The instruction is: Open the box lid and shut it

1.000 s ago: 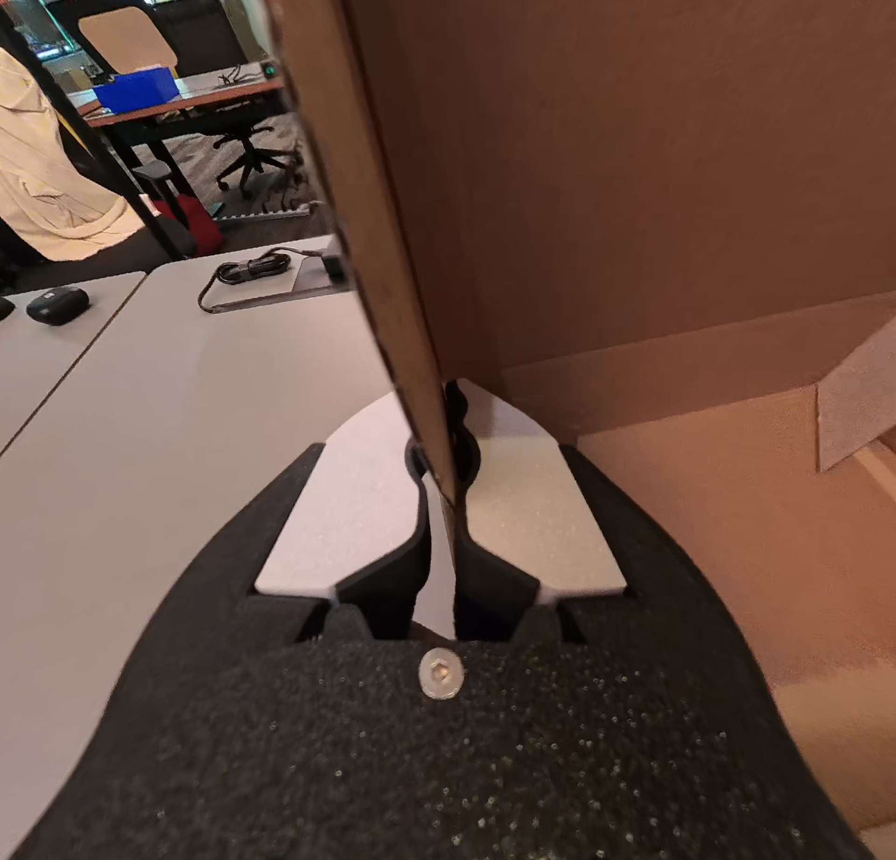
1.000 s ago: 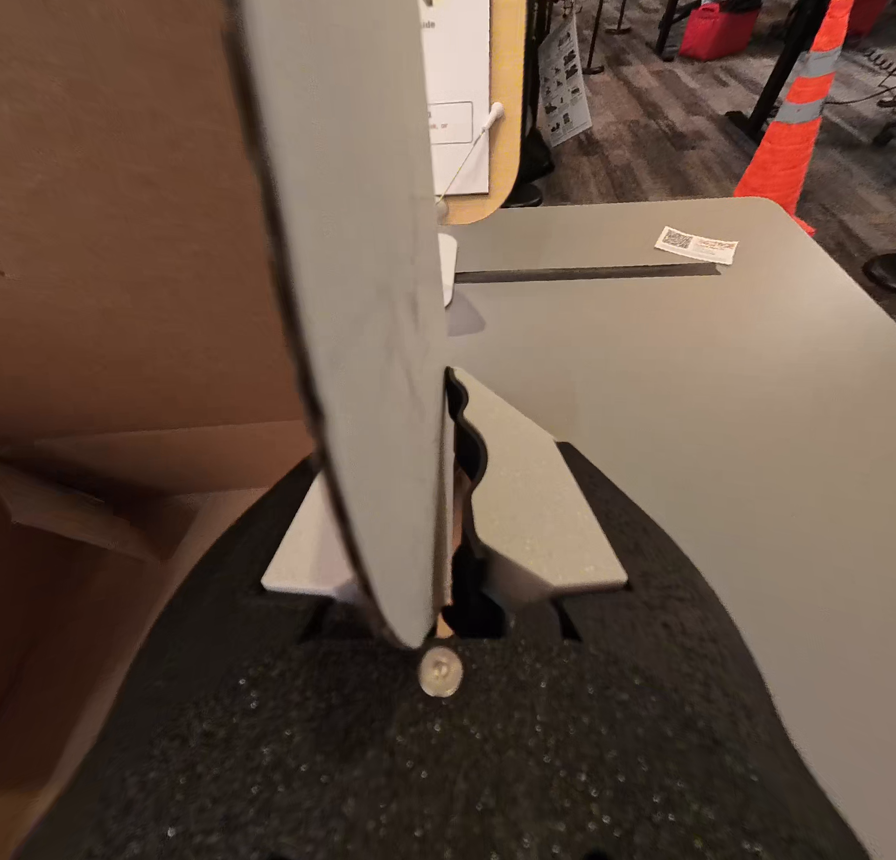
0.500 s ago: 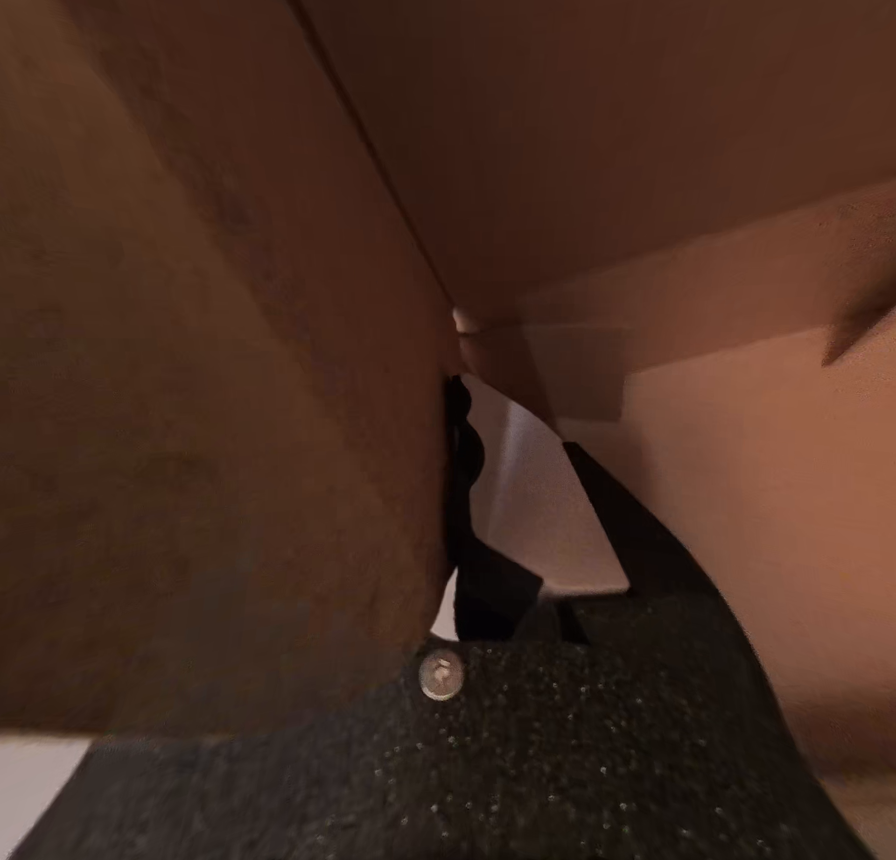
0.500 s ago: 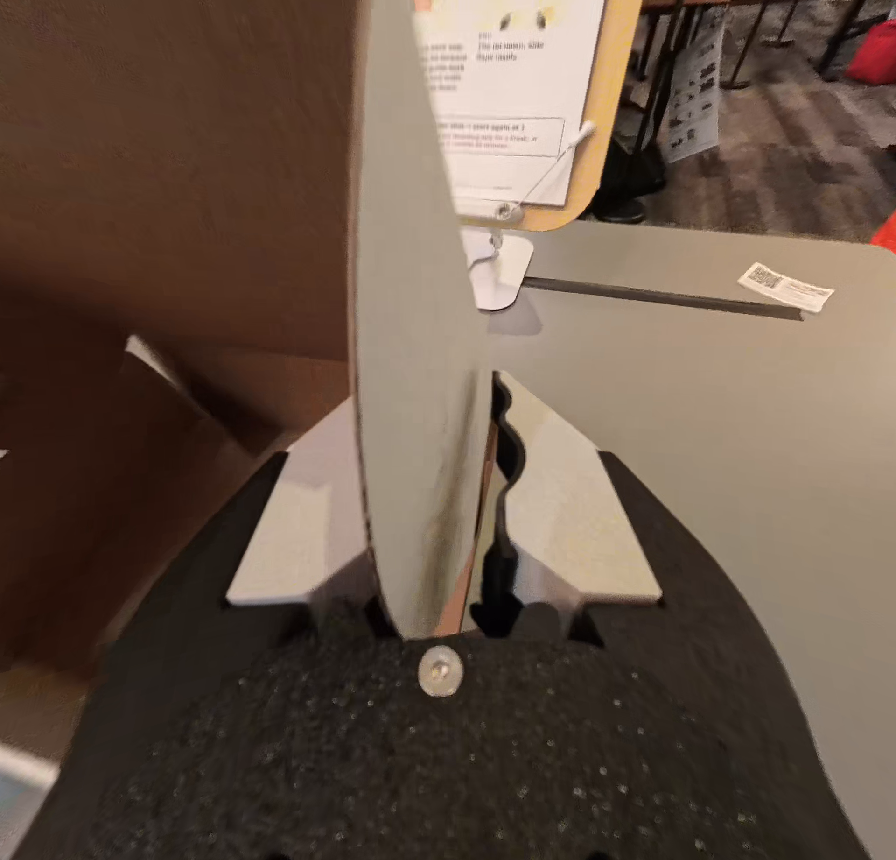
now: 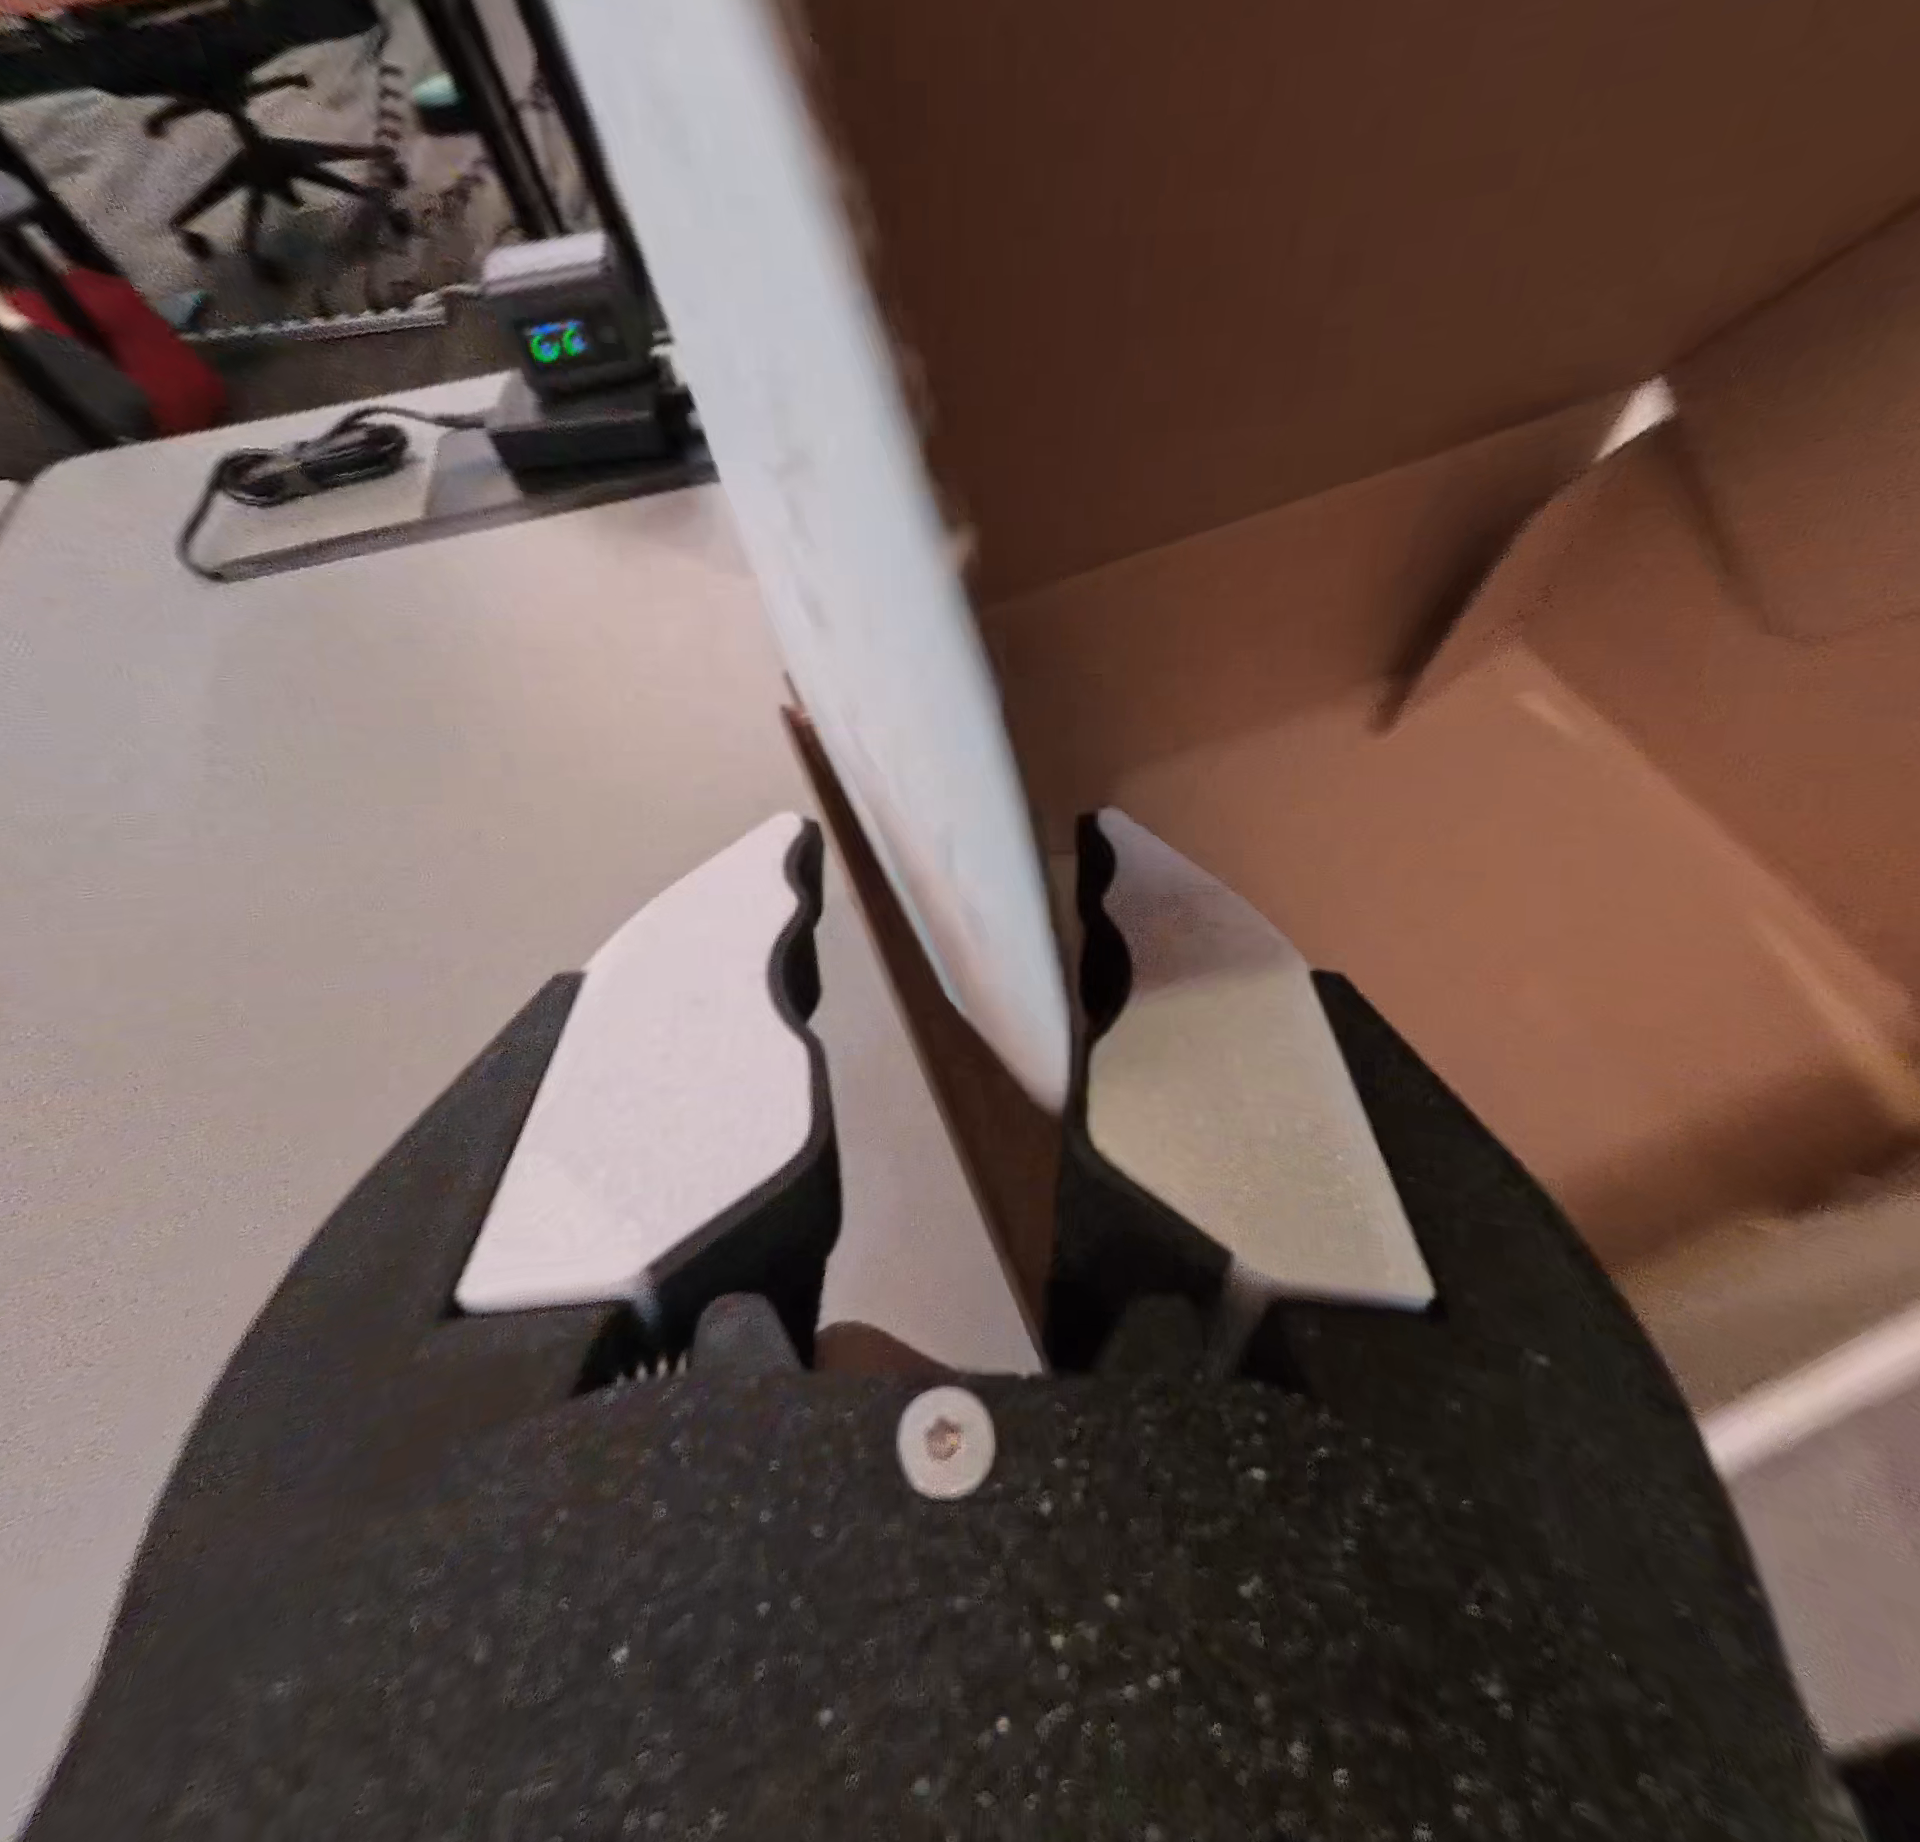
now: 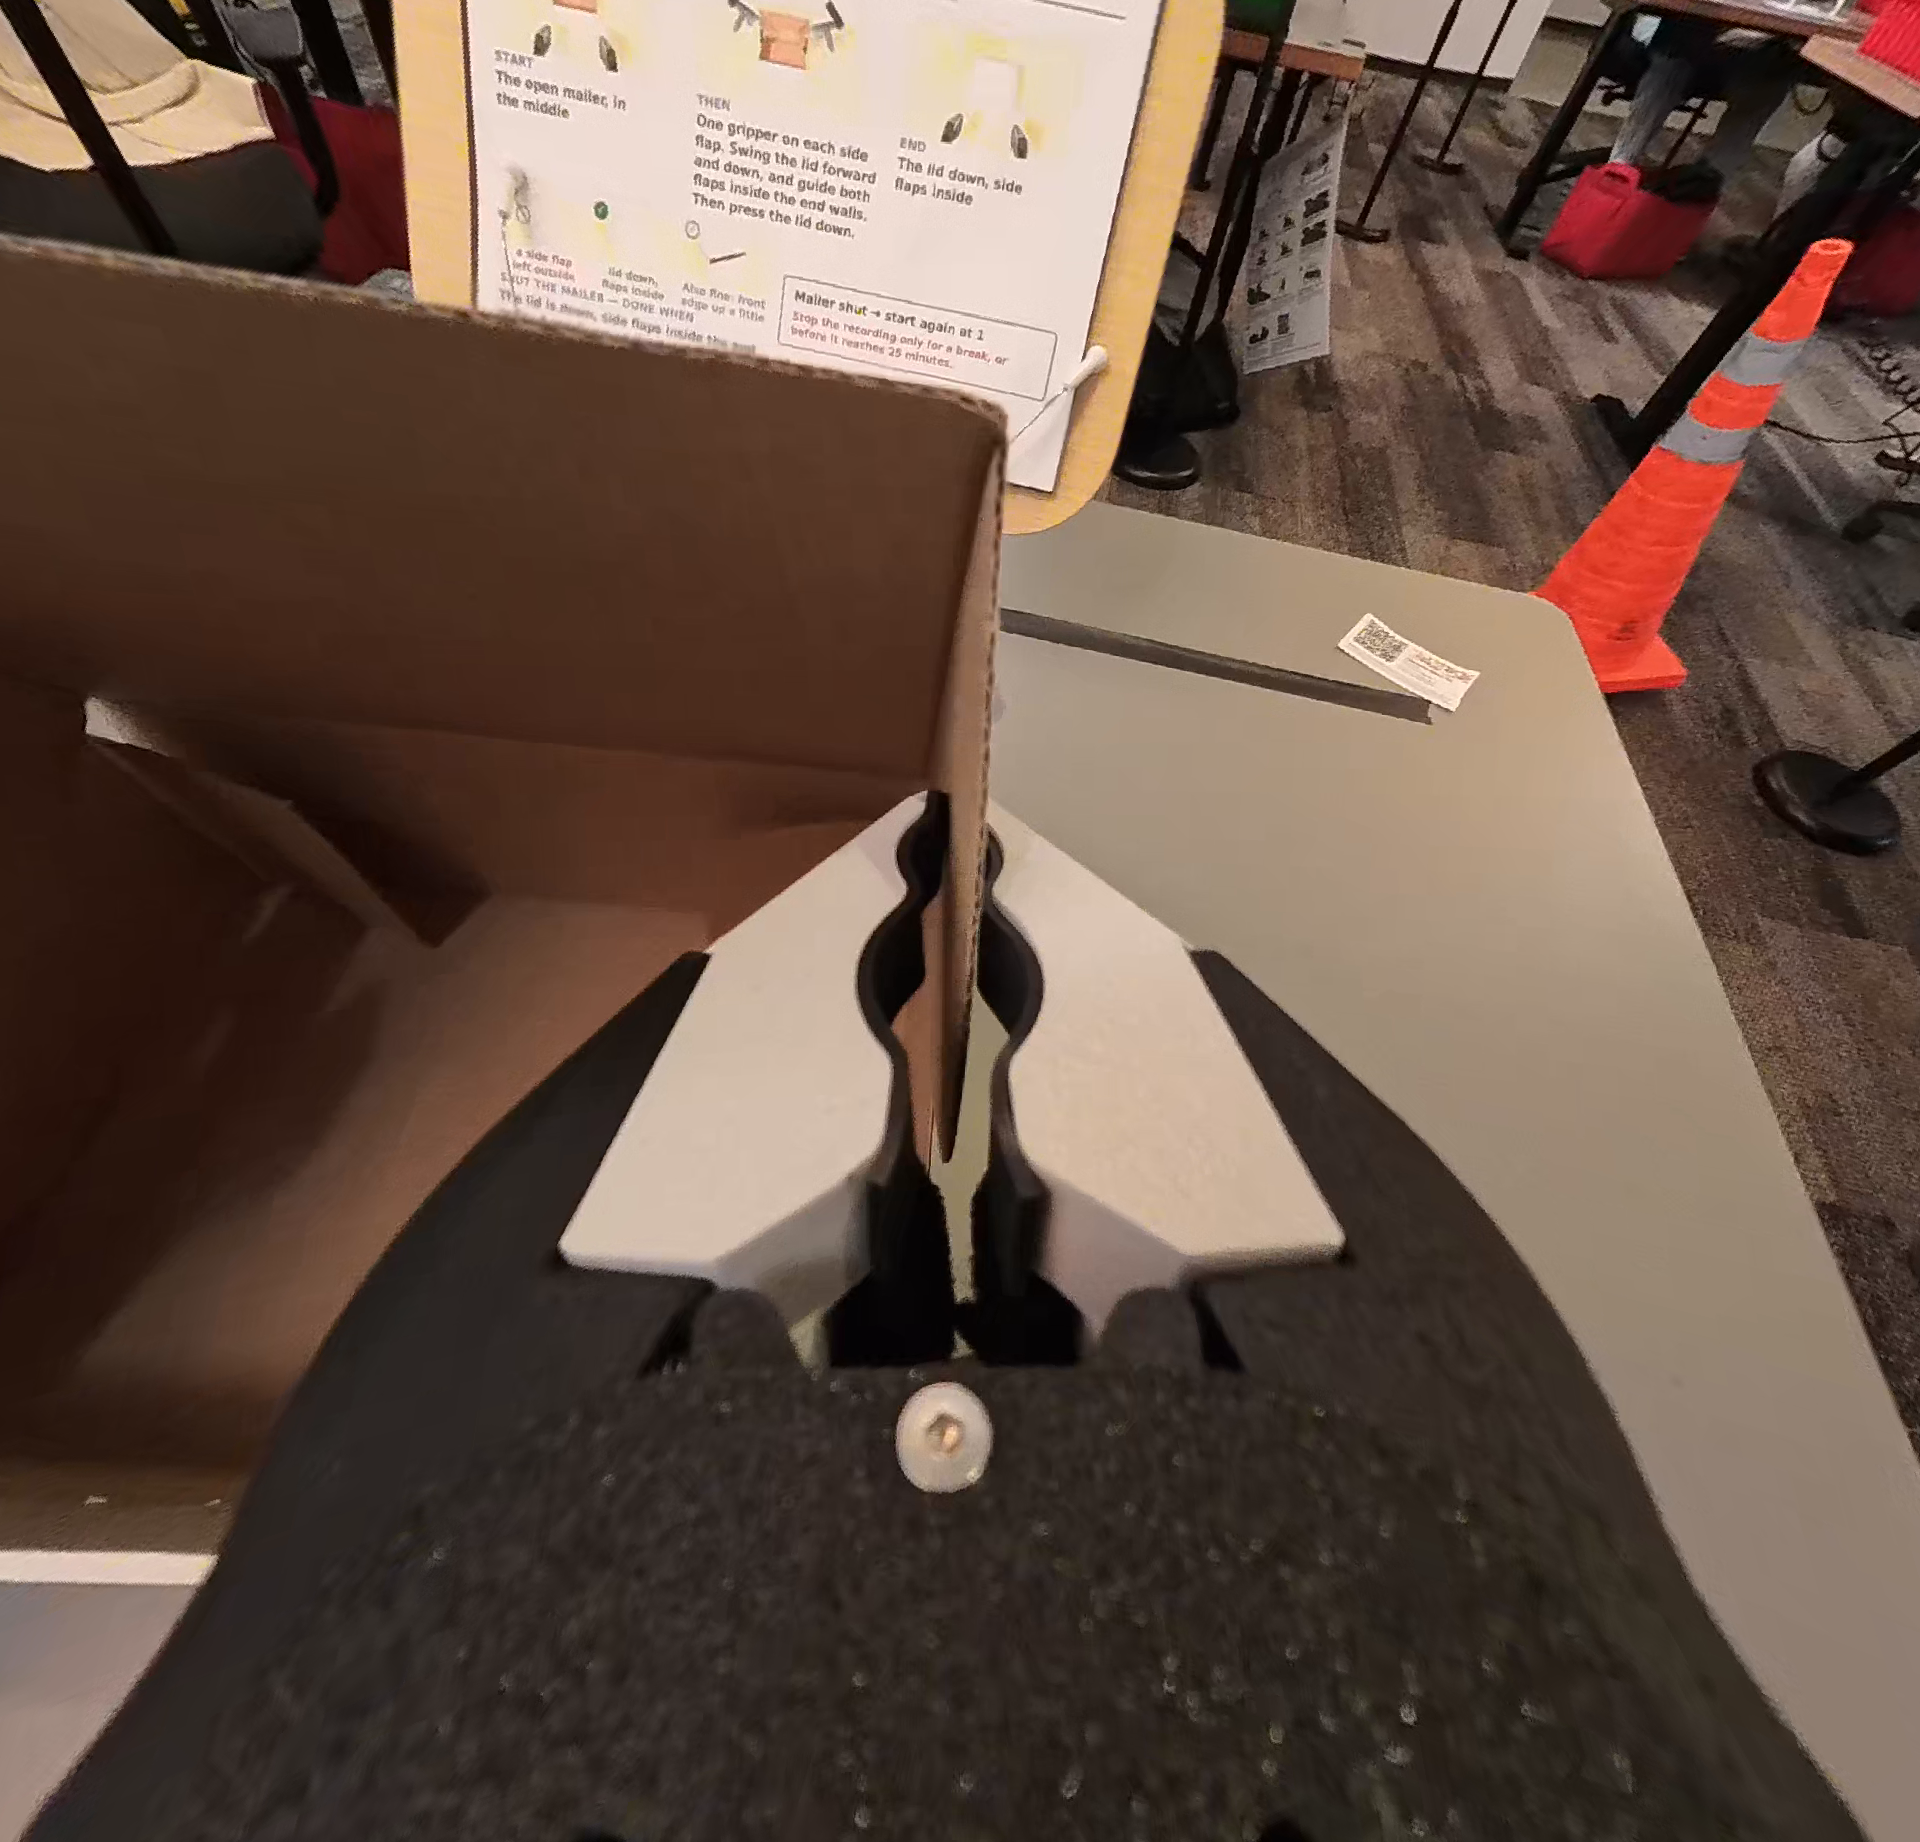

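On a grey desk [image 6: 1403,961], the brown corrugated cardboard box [image 6: 312,1065] stands with its lid [image 6: 520,504] upright. The left tool [image 5: 945,961] gapes wide around the lid's white-faced left side flap [image 5: 831,545], unclamped; half a second ago cardboard filled its view. The right tool [image 6: 961,961] sits narrow around the right side flap [image 6: 971,857], likely pinching. One-sided grip could twist the lid.
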Tool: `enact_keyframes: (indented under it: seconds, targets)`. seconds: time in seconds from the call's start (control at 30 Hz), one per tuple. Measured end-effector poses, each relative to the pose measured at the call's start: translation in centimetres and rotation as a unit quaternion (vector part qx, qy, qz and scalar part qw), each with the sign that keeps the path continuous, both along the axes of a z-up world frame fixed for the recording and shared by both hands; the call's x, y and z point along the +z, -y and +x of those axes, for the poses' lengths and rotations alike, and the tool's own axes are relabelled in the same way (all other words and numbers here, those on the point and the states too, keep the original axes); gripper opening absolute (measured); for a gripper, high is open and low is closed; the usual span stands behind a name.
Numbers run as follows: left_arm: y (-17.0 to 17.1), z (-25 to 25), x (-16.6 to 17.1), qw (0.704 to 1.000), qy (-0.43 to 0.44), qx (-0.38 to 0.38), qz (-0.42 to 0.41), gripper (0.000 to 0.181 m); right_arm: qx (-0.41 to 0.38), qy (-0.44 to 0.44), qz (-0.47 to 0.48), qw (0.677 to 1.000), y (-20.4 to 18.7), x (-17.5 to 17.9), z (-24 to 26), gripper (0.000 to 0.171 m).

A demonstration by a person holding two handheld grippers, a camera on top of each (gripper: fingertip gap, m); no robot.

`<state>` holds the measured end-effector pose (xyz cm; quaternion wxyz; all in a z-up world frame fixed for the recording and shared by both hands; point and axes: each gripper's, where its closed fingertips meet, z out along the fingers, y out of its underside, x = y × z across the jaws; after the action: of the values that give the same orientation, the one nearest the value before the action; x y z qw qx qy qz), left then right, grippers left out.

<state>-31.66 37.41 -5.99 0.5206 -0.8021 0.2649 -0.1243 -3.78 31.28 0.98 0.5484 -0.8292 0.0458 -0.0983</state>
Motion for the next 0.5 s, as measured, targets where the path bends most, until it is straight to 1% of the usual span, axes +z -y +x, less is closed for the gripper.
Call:
enact_keyframes:
  seconds: [0.03, 0.13, 0.23, 0.27, 0.3, 0.4, 0.5]
  targets:
    - [0.8, -0.3, 0.9, 1.000, 0.019, -0.005, 0.003, 0.050, -0.002, 0.001, 0.001, 1.000, 0.0, 0.0, -0.1, 0.001]
    - [2.2, -2.0, 4.2, 0.999, 0.042, -0.001, 0.030, 0.050, -0.004, 0.002, 0.002, 1.000, 0.1, 0.0, -0.4, 0.001]
    - [2.0, -2.4, 7.7, 0.997, 0.044, -0.006, 0.060, 0.039, 0.001, 0.002, 0.001, 1.000, 0.3, 0.0, -0.9, 0.002]
    - [1.7, -2.1, 8.1, 0.998, 0.027, -0.012, 0.059, 0.030, 0.002, 0.001, 0.001, 1.000, 0.4, 0.0, -1.1, 0.001]
    - [1.4, -1.8, 8.0, 0.999, 0.004, -0.016, 0.052, 0.016, 0.005, -0.001, 0.001, 1.000, 0.4, 0.0, -1.3, 0.001]
    - [0.5, -2.1, 7.5, 0.997, -0.055, 0.007, 0.047, 0.009, 0.002, -0.005, -0.001, 1.000, 0.7, -0.4, -1.5, 0.001]
    - [0.9, -2.4, 6.4, 0.997, -0.053, 0.021, 0.053, 0.007, -0.001, -0.009, 0.000, 1.000, 1.2, -1.1, -1.7, 0.001]
